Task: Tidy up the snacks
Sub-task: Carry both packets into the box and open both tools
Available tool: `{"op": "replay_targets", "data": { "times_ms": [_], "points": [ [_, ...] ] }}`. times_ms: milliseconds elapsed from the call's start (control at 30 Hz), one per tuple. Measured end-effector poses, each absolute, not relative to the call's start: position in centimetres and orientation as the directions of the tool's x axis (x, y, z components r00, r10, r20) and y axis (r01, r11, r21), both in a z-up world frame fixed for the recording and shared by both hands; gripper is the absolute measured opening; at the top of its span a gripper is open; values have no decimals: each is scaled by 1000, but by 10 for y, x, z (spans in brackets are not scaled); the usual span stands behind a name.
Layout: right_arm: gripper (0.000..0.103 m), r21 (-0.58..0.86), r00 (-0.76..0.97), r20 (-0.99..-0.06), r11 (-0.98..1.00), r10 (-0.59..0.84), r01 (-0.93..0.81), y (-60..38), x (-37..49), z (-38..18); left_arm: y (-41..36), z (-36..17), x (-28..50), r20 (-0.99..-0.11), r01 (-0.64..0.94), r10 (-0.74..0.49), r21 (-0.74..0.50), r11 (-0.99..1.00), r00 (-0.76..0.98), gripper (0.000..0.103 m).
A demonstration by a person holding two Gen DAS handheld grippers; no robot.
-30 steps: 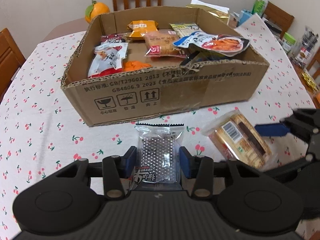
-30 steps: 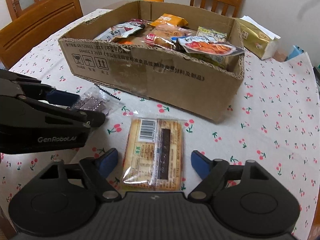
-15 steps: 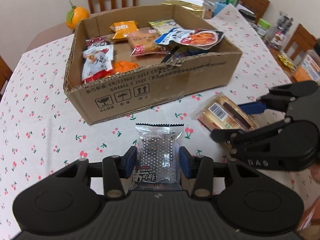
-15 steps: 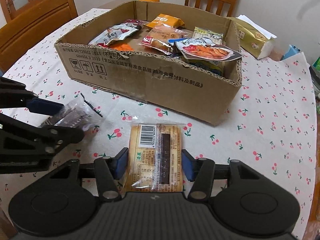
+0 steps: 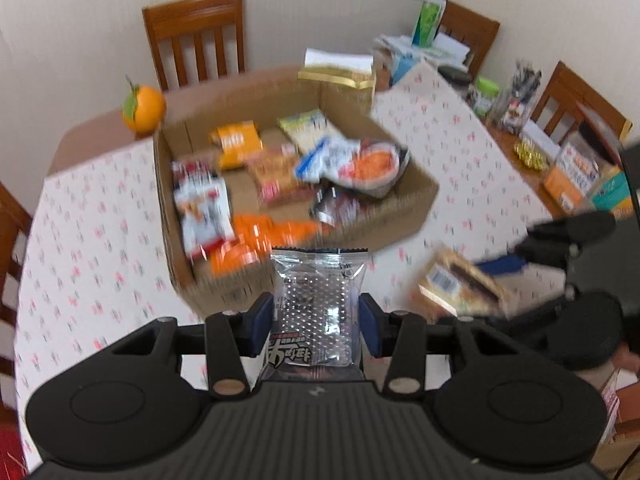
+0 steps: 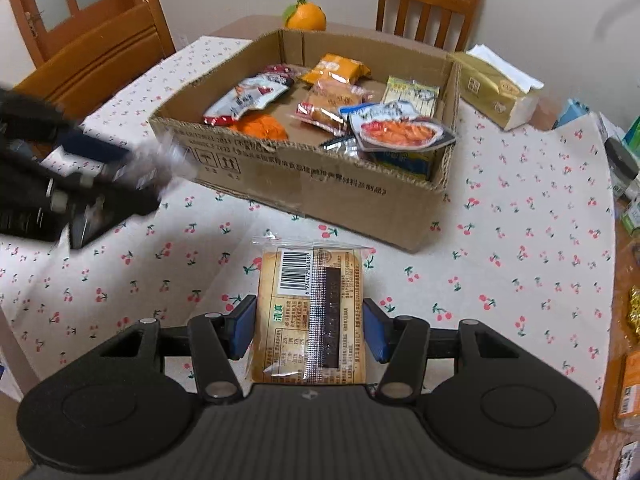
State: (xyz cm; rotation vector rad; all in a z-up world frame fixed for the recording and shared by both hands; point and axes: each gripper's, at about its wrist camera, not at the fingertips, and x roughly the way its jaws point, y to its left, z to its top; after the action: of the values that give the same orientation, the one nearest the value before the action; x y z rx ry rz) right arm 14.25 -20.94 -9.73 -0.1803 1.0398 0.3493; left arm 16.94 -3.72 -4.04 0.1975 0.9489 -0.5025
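Both claws are squeezed onto a snack right now. Left claw (image 5: 316,320) has its blue pads pressed on a clear plastic packet with silver dots and a black top edge (image 5: 318,300), held up in the air in front of the box. Right claw (image 6: 306,328) is clamped on a flat tan cake packet with a white barcode and a dark strip down the middle (image 6: 312,312), held over the white tablecloth with little red cherries (image 6: 520,240). Just past both packets sits the big brown cardboard box with low walls (image 6: 320,196). Lots of snacks are already inside it: orange bags, red and white bags, a yellow packet and a shiny pouch with a picture of orange food. I see no other loose snacks on the cloth near the box, so I think these two packets are the last ones. Both need to go over the front wall and be let go inside. A round orange fruit with green leaves (image 6: 305,16) sits behind the box.
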Motion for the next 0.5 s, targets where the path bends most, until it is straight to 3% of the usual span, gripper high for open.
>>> {"op": "replay_targets", "data": {
  "times_ms": [300, 367, 433, 467, 500],
  "points": [
    [60, -7, 508, -838, 928, 198, -373, -217, 141, -70, -51, -29, 239, -772, 459, -308, -23, 888, 556, 45],
    [60, -2, 514, -835, 932, 198, -363, -220, 143, -66, -52, -35, 253, -769, 424, -278, -11, 906, 575, 53],
    [60, 2, 519, -831, 934, 200, -356, -223, 143, -62, -49, -43, 262, -761, 383, -265, -23, 923, 592, 88],
    [60, 5, 521, -830, 936, 201, -353, -224, 144, -60, -46, -48, 264, -762, 358, -255, -32, 933, 595, 94],
    [60, 6, 522, -829, 937, 200, -350, -225, 145, -58, -42, -50, 265, -761, 338, -247, -39, 940, 600, 94]
  ]
}}
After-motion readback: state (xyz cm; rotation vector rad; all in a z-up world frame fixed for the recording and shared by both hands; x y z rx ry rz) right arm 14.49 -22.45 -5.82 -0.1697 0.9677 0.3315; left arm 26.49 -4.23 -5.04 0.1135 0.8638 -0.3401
